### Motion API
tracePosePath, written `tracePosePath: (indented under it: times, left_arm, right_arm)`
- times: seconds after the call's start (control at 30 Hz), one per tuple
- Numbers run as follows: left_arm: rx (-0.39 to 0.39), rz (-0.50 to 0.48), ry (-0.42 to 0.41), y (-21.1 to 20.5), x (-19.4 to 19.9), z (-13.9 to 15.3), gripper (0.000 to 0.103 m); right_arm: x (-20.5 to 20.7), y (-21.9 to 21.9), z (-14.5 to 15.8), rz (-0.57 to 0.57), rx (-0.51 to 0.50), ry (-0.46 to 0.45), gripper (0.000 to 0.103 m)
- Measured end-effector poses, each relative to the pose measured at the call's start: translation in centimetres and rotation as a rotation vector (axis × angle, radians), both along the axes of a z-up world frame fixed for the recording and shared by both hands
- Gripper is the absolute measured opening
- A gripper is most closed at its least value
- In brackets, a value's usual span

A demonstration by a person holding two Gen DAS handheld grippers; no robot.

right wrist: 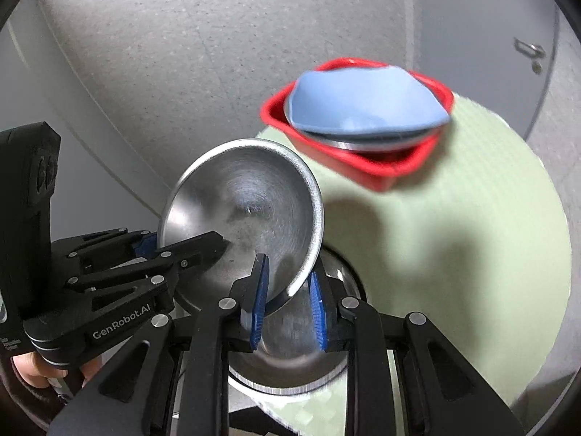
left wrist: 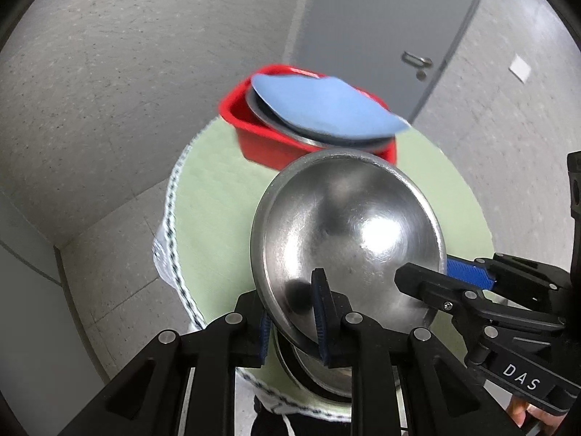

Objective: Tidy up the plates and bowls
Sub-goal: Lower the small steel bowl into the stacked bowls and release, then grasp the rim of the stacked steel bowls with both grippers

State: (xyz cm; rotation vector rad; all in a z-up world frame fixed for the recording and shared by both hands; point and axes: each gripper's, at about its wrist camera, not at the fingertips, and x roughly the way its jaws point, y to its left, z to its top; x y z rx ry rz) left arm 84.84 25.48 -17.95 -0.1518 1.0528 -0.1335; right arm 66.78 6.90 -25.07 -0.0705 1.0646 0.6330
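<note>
A steel bowl [left wrist: 348, 232] [right wrist: 243, 210] is held tilted above a stack of steel bowls [right wrist: 290, 359] [left wrist: 319, 370] on a round green table [left wrist: 214, 214] [right wrist: 454, 254]. My left gripper [left wrist: 294, 327] is shut on the near rim of the tilted bowl. My right gripper [right wrist: 287, 298] straddles the bowl's other rim with a gap between its pads, and it also shows in the left wrist view [left wrist: 435, 276]. At the table's far side a red tub [left wrist: 254, 138] [right wrist: 385, 174] holds a blue plate [left wrist: 326, 109] [right wrist: 363, 101] on top of steel dishes.
The table has a white stitched edge [left wrist: 174, 218]. Grey speckled floor [left wrist: 127, 72] surrounds it. A grey door [left wrist: 381, 18] with a handle stands beyond the tub.
</note>
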Motion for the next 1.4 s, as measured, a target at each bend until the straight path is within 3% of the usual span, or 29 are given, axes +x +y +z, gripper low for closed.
tracePosePath:
  times: [0.43, 0.73, 0.97, 1.1, 1.17, 1.3, 1.4]
  left_arm:
    - [0.08, -0.081, 0.055, -3.0, -0.7, -2.1, 0.018]
    - [0.097, -0.092, 0.063, -3.6, -1.3, -2.2, 0.026]
    - [0.1, -0.103, 0.06, -4.0, -1.4, -2.2, 0.038]
    - [0.089, -0.101, 0.057, -4.1, -1.5, -2.2, 0.044]
    - [0.083, -0.097, 0.05, -4.1, -1.5, -2.1, 0.053]
    - [0.065, -0.068, 0.034, -3.5, -1.6, -1.8, 0.058]
    - [0.062, -0.006, 0.009, -2.4, -1.7, -1.5, 0.074]
  right_arm:
    - [-3.0, -1.8, -2.4, -0.046, -0.01, 0.089, 0.025]
    - [-2.6, -3.0, -3.4, -0.08, 0.078, 0.169, 0.027]
    - [-2.3, -4.2, -3.3, -0.107, 0.109, 0.167, 0.031]
    - [-2.4, -4.8, -2.9, -0.133, 0.093, 0.137, 0.045]
    - [-2.4, -5.1, -3.0, -0.143, 0.098, 0.134, 0.045]
    - [-2.4, -6.0, -2.8, -0.178, 0.106, 0.106, 0.046]
    - [-2.1, -6.7, -2.5, -0.225, 0.111, 0.081, 0.047]
